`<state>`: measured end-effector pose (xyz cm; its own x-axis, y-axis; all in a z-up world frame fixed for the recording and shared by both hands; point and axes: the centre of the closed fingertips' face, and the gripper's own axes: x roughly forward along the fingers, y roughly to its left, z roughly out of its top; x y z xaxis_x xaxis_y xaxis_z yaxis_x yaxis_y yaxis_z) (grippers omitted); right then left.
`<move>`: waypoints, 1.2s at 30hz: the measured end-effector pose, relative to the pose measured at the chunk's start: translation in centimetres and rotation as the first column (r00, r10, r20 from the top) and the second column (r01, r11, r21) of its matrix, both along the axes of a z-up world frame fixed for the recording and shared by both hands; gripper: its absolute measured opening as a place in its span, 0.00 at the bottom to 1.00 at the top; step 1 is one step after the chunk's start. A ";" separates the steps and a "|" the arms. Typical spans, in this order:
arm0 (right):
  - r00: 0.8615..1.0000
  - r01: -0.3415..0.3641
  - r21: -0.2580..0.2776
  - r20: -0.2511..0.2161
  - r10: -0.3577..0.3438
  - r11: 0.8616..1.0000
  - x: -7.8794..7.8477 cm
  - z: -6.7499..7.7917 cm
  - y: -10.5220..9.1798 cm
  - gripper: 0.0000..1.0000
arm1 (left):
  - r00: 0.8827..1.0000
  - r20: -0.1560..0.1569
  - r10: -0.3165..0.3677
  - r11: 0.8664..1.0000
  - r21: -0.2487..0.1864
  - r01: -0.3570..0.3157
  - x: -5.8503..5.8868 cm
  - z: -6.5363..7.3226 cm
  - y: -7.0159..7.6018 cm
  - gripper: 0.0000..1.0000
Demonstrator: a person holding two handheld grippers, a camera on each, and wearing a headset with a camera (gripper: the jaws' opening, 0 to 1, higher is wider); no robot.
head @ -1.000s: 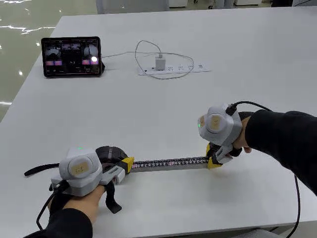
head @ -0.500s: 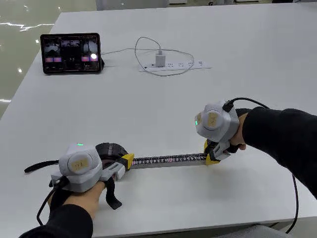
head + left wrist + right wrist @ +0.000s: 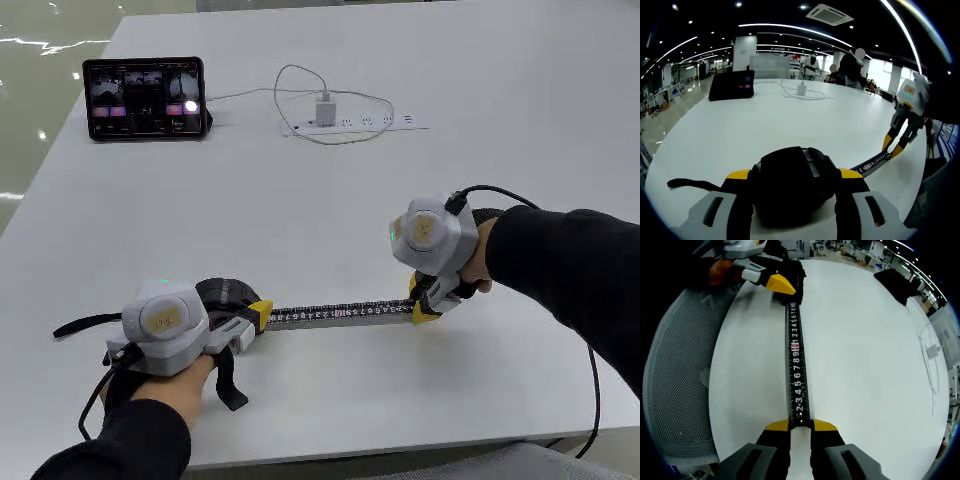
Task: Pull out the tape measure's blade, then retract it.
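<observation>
Black sleeves (image 3: 560, 265), grey yellow-tipped left gripper (image 3: 255, 318) and right gripper (image 3: 420, 310), seemingly black cables (image 3: 505, 191).

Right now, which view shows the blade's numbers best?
The right gripper view: the blade runs straight up from the jaws and its numbers read clearly. The head view shows the blade whole but small, numbers blurred. The left gripper view shows a short stretch past the case.

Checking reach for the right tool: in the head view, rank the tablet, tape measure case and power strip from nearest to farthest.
1. tape measure case, to its left, at the blade's other end.
2. power strip, far ahead.
3. tablet, far ahead and left.
</observation>
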<state>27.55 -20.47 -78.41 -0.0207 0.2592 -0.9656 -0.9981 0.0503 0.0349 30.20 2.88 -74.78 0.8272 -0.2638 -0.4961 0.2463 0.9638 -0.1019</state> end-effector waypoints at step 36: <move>1.000 -0.017 0.057 0.004 0.016 0.998 0.1 0.0 1.5 0.11 | 1.000 0.002 -0.002 1.000 0.002 0.002 0.0 0.0 0.1 0.62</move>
